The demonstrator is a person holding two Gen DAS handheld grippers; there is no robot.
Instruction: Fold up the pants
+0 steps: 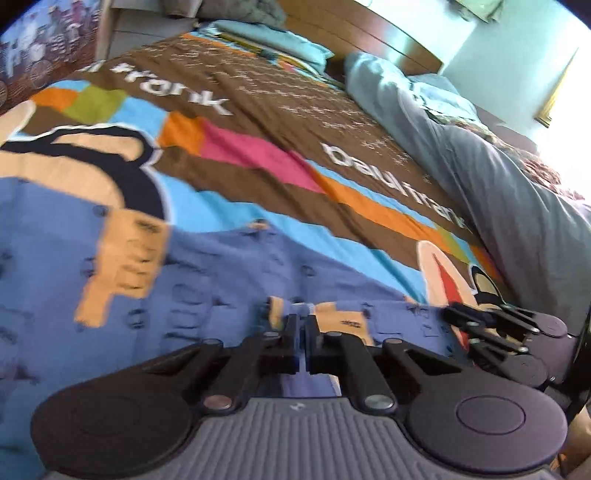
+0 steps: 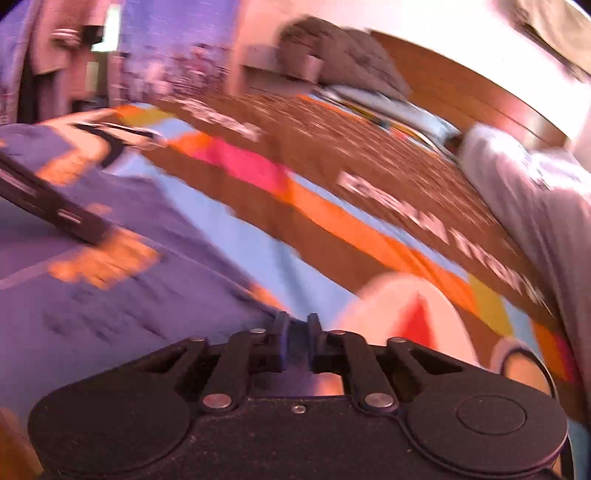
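Blue pants (image 1: 221,280) with tan patches lie spread on a colourful bedspread (image 1: 295,122). In the left wrist view my left gripper (image 1: 301,323) sits low over the pants' near edge beside a tan patch. Its jaws are almost together, pinching a thin bit of the fabric. My right gripper (image 1: 458,325) lies close by on the right, at the same edge. The blurred right wrist view shows my right gripper (image 2: 298,323) shut, with blue cloth of the pants (image 2: 110,314) filling the narrow gap. One of the left gripper's fingers (image 2: 55,206) crosses at the left.
A grey-blue duvet (image 1: 498,184) is heaped along the bed's right side. Pillows (image 1: 280,40) and a wooden headboard (image 1: 369,33) stand at the far end. Strong light glares at the right edge. A patterned wall (image 1: 37,55) runs along the left.
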